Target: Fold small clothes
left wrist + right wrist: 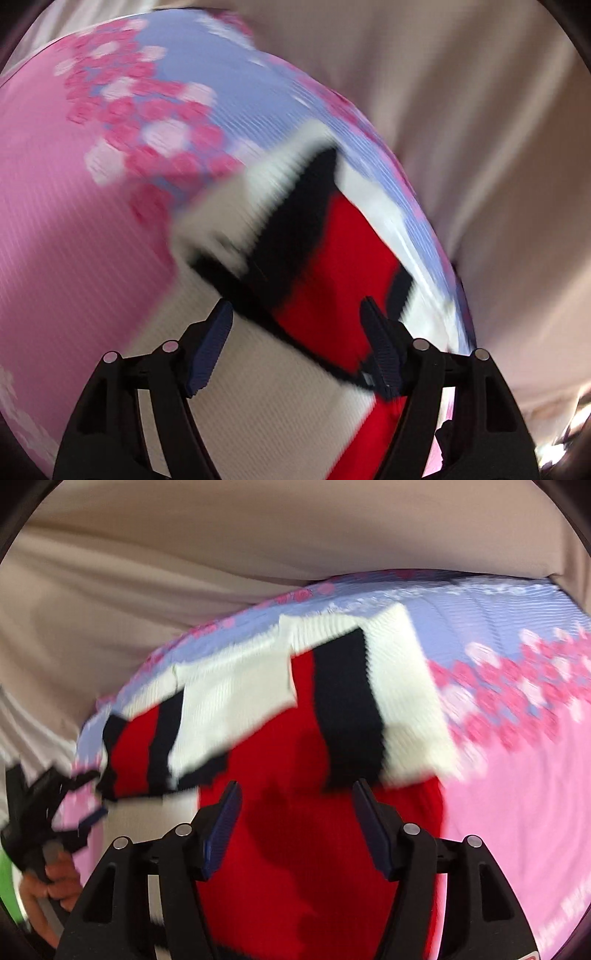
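A small knitted garment in red, white and black lies on a pink and lilac floral mat, with white sleeve parts folded over the red body. My right gripper is open just above its red middle. My left gripper is open over the garment, its fingers straddling the black stripe and red panel. In the right wrist view the left gripper shows at the garment's left edge, held by a hand. Both views are motion-blurred.
The mat lies on a beige sheet with soft folds all around. A green object shows at the far left edge of the right wrist view.
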